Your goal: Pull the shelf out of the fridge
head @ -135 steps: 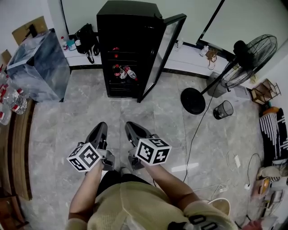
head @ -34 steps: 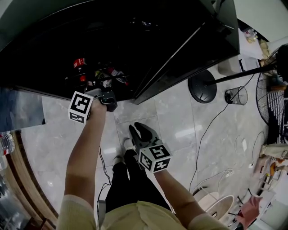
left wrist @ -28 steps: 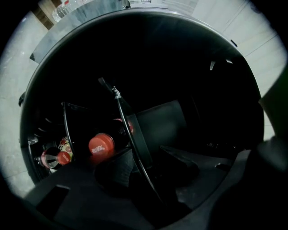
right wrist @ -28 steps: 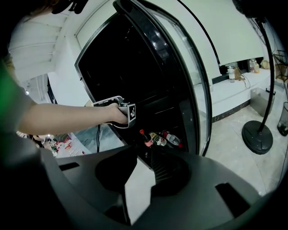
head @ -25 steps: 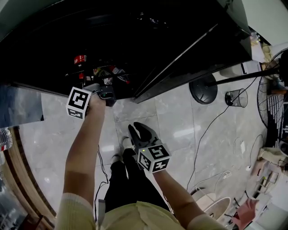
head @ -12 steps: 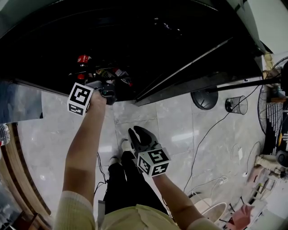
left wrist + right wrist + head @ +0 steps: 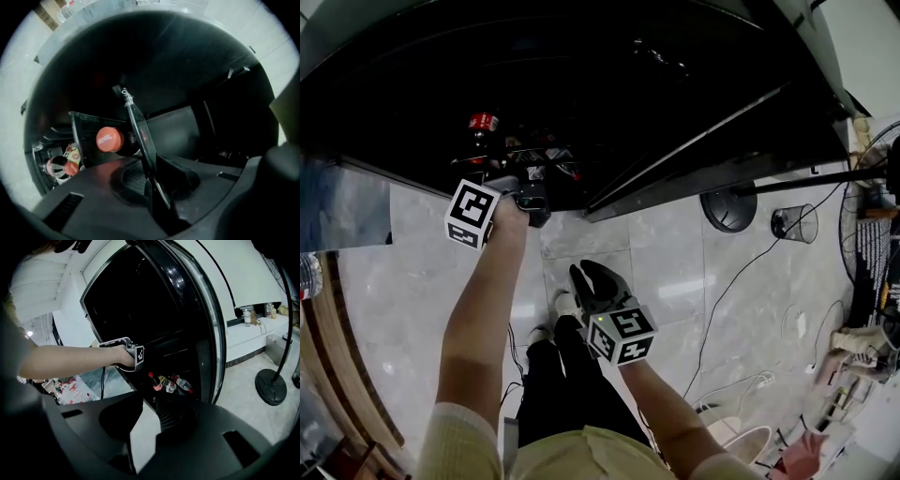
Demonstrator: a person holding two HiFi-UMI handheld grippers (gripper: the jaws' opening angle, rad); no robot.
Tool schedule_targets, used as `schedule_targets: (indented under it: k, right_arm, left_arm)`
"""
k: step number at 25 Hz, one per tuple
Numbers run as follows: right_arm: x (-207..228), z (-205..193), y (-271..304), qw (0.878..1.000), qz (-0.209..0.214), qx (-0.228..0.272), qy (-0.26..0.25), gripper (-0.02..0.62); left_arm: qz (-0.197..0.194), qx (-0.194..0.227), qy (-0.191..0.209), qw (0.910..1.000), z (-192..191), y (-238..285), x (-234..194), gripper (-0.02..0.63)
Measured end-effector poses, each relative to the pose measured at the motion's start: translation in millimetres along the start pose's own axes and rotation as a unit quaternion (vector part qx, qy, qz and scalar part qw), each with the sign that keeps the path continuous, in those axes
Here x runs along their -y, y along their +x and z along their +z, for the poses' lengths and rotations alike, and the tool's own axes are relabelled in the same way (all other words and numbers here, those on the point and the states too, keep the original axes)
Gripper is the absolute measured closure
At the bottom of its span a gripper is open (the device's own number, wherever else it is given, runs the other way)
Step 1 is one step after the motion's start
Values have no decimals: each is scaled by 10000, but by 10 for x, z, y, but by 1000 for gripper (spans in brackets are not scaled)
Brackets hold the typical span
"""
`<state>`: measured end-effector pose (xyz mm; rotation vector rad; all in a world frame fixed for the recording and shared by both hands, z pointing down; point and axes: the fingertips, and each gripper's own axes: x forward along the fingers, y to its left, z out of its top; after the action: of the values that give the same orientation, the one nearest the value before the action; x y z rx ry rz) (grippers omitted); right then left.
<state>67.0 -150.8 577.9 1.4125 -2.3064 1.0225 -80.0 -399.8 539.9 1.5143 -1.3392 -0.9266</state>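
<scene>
The left hand-held gripper [image 7: 528,195] reaches level into the open black fridge [image 7: 581,66], its marker cube [image 7: 472,214] showing at the front of the cabinet. In the left gripper view its jaws have just been closing, and they now pinch the thin dark front edge of the shelf [image 7: 136,125]. That edge runs as a narrow strip up from between the two pads. The shelf sits inside the fridge, with its front edge at the cabinet's opening. A bottle with a red cap [image 7: 109,139] lies just beside that edge, its cap turned toward the camera. More bottles [image 7: 61,166] lie further off at the lower left of that view.

The right hand-held gripper [image 7: 592,281] hangs well apart from the fridge, above the grey marble floor [image 7: 666,281] and close to the person's legs, tilted downward. In the right gripper view its jaws stand partly apart with only the floor showing between them, so it holds nothing. The same view shows the person's left forearm [image 7: 65,361] stretched out to the fridge. Several bottles [image 7: 168,383] lie lower in the cabinet, and the glass door [image 7: 208,333] is swung open to the right.

On the floor to the right stand the round base of a fan [image 7: 727,208] and a small mesh wastebasket [image 7: 792,223]. A thin cable [image 7: 720,295] trails across the tiles.
</scene>
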Motion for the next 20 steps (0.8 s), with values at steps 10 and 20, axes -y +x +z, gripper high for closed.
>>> schedule_targets:
  k: [10, 20]
  right_arm:
    - [59, 105, -6, 9998, -83, 167, 116, 510]
    - [192, 364, 53, 9949, -5, 585, 825, 502]
  left_arm:
    - [27, -50, 21, 10000, -45, -285, -3, 554]
    - [-31, -182, -109, 9998, -72, -428, 4, 556]
